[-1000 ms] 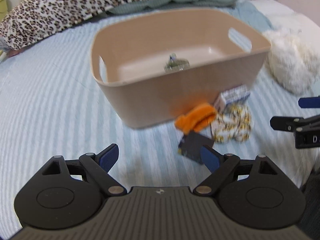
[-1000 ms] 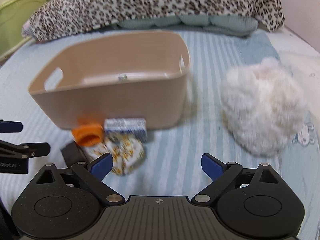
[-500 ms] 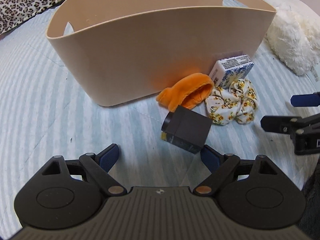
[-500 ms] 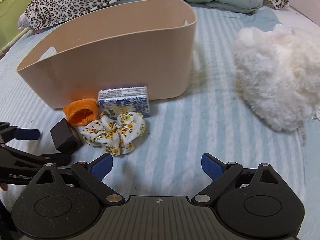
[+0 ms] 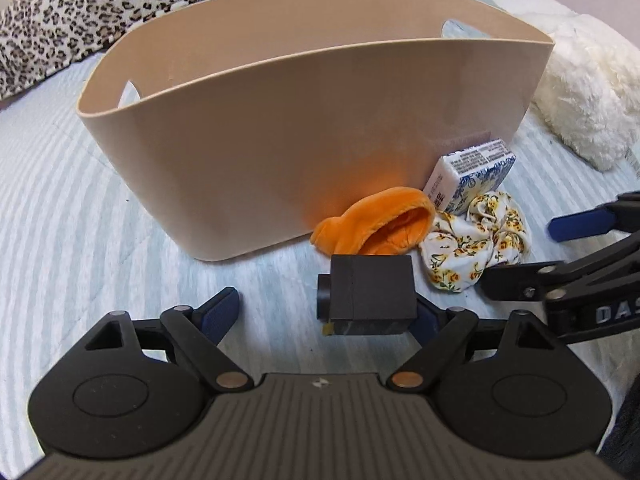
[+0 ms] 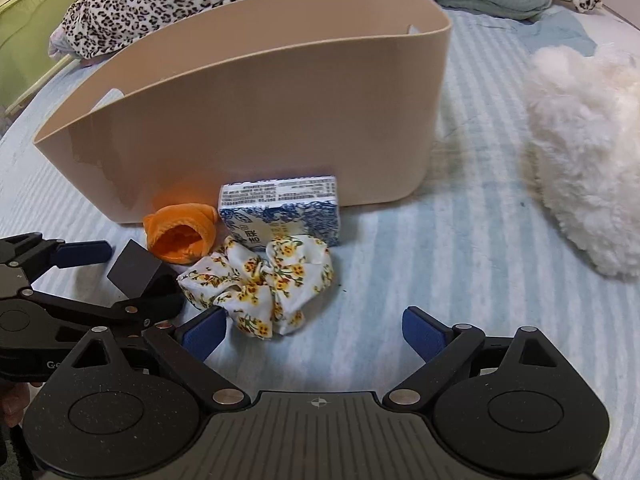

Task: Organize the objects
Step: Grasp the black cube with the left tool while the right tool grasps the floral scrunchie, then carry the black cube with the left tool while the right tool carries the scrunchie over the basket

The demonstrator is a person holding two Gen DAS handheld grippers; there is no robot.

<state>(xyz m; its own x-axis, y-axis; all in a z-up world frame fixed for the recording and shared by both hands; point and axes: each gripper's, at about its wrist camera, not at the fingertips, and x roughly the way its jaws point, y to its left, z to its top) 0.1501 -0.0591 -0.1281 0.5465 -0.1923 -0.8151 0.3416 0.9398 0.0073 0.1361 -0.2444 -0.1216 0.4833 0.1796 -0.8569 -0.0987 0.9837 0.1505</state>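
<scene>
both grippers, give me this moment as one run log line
left gripper: closing around black box, not yet gripped | right gripper: closing, empty, by floral scrunchie | beige bin: behind

Both wrist views look steeply down, close over the bed. Both share the bin (image 5: 320, 120) (image 6: 260, 100), upper centre frame, and the scrunchie (image 5: 472, 252) (image 6: 260, 280).

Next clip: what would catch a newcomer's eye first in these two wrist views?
The big beige tub on the striped bedspread dominates both views. Against its front wall lies a small heap: an orange pouch, a blue-and-white box and a flowered scrunchie. A black cube sits between the closing fingers of the left hand-held gripper, and a white fluffy heap lies to the right.
</scene>
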